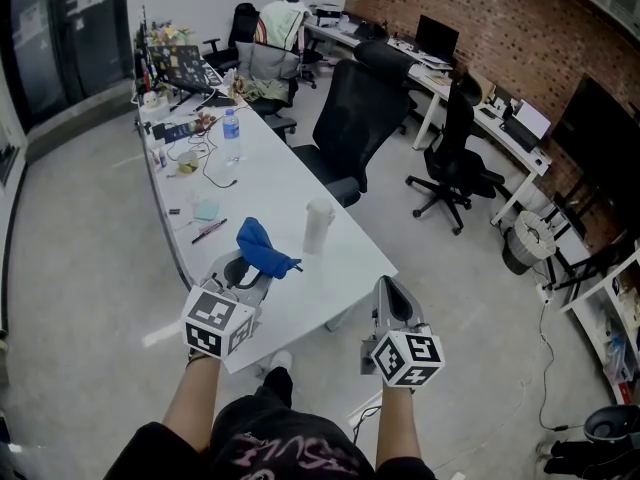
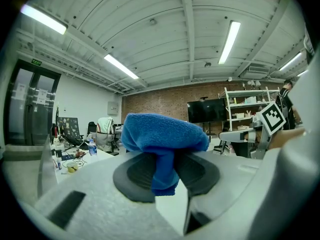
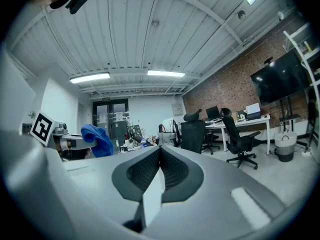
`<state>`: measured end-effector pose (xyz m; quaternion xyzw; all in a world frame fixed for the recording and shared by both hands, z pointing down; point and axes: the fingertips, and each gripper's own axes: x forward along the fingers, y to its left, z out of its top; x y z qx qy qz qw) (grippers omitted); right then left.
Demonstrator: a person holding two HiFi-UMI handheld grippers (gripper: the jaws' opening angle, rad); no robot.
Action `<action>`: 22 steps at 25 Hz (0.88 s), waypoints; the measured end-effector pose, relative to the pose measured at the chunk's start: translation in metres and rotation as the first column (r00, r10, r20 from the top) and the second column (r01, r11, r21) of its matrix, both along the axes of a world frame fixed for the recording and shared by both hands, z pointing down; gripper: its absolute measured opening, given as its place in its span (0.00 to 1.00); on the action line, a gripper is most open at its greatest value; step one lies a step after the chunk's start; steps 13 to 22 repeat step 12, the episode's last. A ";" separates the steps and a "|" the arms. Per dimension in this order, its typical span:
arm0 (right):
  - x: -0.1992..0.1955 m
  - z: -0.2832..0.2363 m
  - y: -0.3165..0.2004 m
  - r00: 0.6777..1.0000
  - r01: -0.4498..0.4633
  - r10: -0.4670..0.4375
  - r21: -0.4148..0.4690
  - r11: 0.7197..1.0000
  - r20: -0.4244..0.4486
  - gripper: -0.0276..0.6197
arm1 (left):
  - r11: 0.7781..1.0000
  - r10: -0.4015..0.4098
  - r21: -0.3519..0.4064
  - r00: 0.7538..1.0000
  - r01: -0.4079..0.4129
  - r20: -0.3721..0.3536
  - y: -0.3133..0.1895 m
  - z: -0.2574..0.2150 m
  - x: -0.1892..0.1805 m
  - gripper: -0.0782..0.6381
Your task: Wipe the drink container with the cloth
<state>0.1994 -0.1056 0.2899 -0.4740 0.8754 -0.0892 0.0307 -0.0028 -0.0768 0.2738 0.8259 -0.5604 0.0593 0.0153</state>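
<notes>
A pale drink container [image 1: 318, 226] stands upright near the close end of the long white table [image 1: 270, 183]. Just left of it, above the table's corner, my left gripper [image 1: 252, 265] is shut on a blue cloth [image 1: 262, 248]. In the left gripper view the cloth [image 2: 164, 134] bulges over the jaws and hangs down between the pads, where that gripper [image 2: 165, 170] pinches it. My right gripper [image 1: 389, 288] hovers off the table's near right edge, shut and holding nothing. In the right gripper view, its jaws [image 3: 159, 166] meet with nothing between them, and the cloth [image 3: 97, 139] shows at the left.
A water bottle [image 1: 231, 133], a teal note pad [image 1: 207, 210], a pen [image 1: 208, 231] and cables lie further along the table, with clutter at its far end. A black office chair [image 1: 355, 118] stands at the table's right side. More desks and chairs line the brick wall.
</notes>
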 end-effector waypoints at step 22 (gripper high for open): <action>-0.003 0.001 0.007 1.000 0.003 -0.003 0.004 1.000 0.004 0.04 | 1.000 -0.012 0.002 0.999 0.012 -0.031 0.009 0.000 -0.007 0.25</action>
